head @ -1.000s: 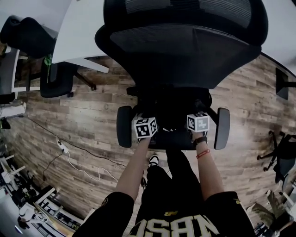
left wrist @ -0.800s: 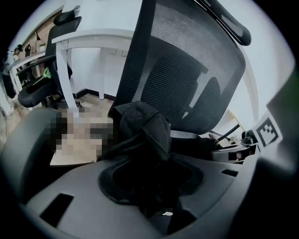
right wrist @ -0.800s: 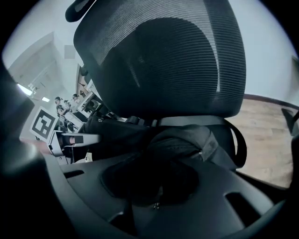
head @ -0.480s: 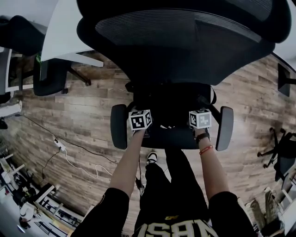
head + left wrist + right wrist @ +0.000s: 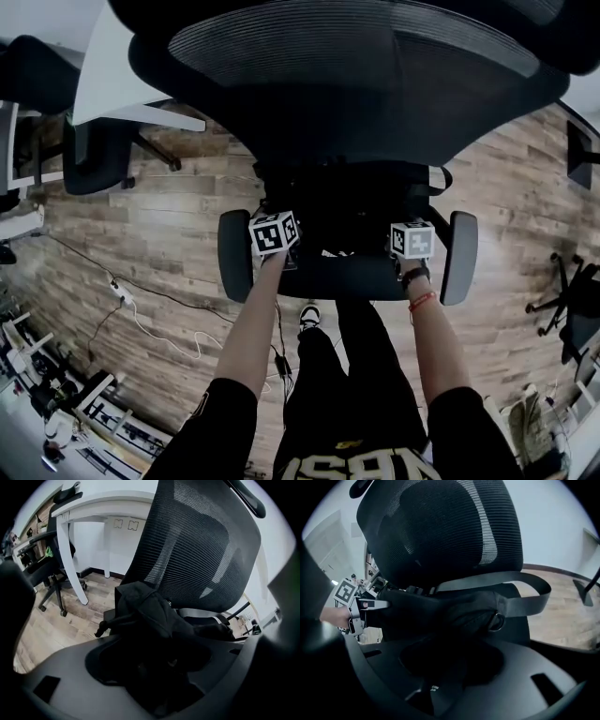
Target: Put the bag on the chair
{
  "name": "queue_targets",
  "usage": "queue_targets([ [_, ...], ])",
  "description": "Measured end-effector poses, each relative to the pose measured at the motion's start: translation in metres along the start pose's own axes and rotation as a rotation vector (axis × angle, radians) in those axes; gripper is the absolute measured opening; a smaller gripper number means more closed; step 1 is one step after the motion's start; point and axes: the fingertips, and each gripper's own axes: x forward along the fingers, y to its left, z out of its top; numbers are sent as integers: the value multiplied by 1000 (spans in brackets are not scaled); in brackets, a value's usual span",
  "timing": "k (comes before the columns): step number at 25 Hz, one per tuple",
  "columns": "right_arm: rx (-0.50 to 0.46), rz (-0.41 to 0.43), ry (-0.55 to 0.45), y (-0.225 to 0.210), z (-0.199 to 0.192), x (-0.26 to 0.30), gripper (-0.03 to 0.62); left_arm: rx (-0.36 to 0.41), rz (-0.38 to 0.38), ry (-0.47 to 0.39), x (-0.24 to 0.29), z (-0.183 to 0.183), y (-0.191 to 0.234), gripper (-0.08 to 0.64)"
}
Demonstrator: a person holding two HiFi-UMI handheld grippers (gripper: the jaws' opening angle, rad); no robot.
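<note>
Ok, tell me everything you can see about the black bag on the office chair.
The bag is black, soft fabric, slumped in a crumpled heap on the office chair's seat against the mesh backrest. A grey webbing strap loops out from a metal ring at one end. Its front fabric lies between the jaws of the left gripper and right gripper, which have just been opening; whether they press on it is too dark to tell.
</note>
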Motion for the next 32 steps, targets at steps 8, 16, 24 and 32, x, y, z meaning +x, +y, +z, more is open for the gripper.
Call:
queue_targets([
  [8,63,-1,-63,1,0,-15,291,-11,-2,2,-18,-8,-10,377],
  [16,106,-17,-119,13,-14,-44,311,-20,-31,11,-47,-28,-26,380],
  [24,58,-6,-199,50,-7,-86,311,46,-69,-32,-94,-28,-49,379],
  [32,-47,-7,-313,95,25,-137,299,92,-121,-143,-149,4,-77,377],
])
